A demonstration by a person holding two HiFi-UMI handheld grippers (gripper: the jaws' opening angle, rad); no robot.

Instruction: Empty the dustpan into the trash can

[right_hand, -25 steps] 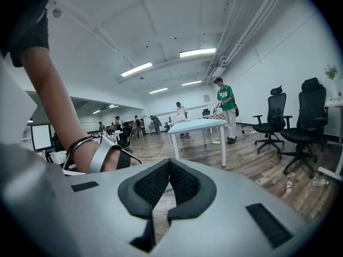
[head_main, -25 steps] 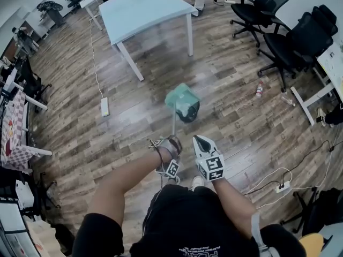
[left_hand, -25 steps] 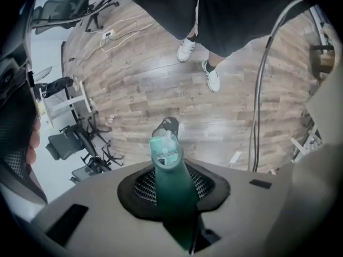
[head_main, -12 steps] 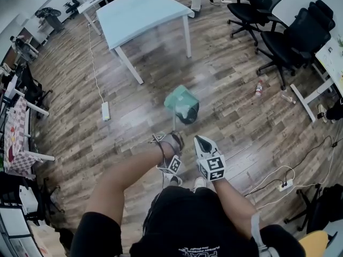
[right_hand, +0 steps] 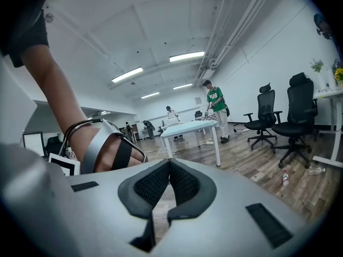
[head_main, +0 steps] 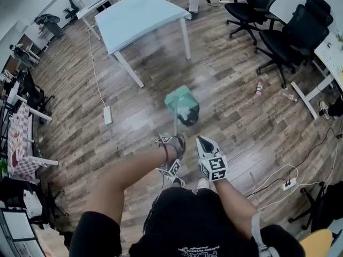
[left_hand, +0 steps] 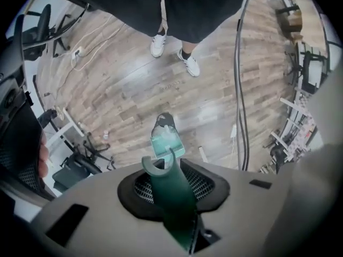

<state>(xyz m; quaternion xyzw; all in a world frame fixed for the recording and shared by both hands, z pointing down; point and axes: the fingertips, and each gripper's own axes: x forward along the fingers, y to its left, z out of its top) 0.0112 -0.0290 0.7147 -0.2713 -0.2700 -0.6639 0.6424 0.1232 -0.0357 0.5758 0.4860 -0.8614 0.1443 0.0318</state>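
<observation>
The left gripper point(head_main: 174, 142) is found clamped at a narrow setting on the green handle point(left_hand: 170, 197), which is seated between both pads and runs away from the body. The handle's hooked tip is seen just beyond the pads in the left gripper view.

The dustpan point(head_main: 178, 97) is held off the floor at the far end of that handle. It is tipped over the black trash can point(head_main: 190, 115), with its mouth at the can's far-left rim. Pale matter is noted where pan and can meet; what it is cannot be determined.

The trash can stands upright on the wooden floor point(head_main: 236, 116), just beyond the person's feet.

The right gripper point(right_hand: 169, 165) is carried just right of the left one. Its pads are closed tip to tip, and nothing is held between them. It is kept clear of the dustpan and is pointed roughly level into the room.

A pale table point(head_main: 139, 15) is recorded at the far side, black chairs point(head_main: 300, 31) at the far right, and a power strip point(head_main: 108, 115) on the floor to the left.
</observation>
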